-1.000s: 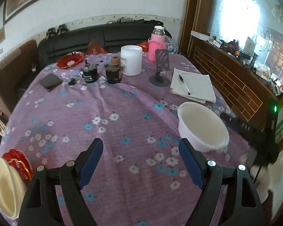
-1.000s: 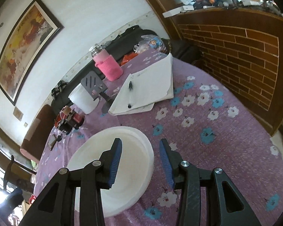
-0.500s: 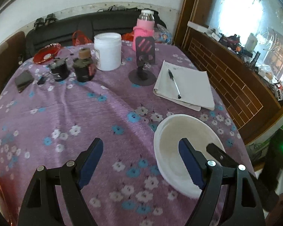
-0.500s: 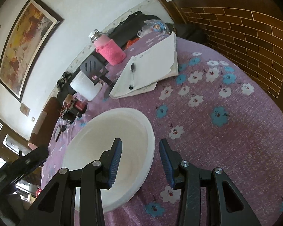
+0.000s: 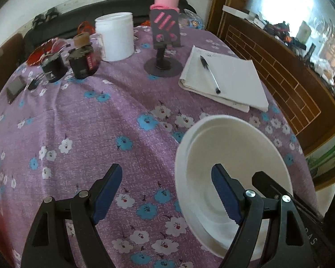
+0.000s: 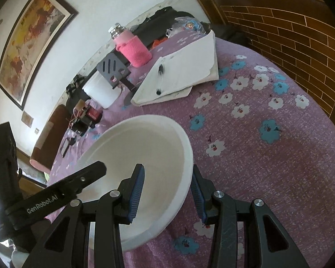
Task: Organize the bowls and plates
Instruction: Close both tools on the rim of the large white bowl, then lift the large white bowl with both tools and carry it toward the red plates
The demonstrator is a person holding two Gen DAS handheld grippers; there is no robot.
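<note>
A white bowl [image 5: 230,154] sits on the purple flowered tablecloth near the table's right front edge; it also shows in the right wrist view [image 6: 145,154]. My left gripper [image 5: 167,192] is open, its right finger over the bowl's inside and its left finger outside over the cloth. My right gripper [image 6: 167,192] is open and straddles the bowl's right rim, one finger inside and one outside. A red plate [image 5: 36,54] lies at the far left back.
A white notepad with a pen [image 5: 225,82], a phone stand [image 5: 164,44], a white tub [image 5: 115,36], a pink-sleeved bottle [image 5: 166,0], two dark jars [image 5: 82,62] and a phone [image 5: 15,88] stand further back. A brick-faced counter [image 5: 279,67] runs along the right.
My left gripper has swung right and closer, so the bowl now lies under its right finger. My right gripper has moved in along the bowl's rim. The red and cream dishes at left left the view.
</note>
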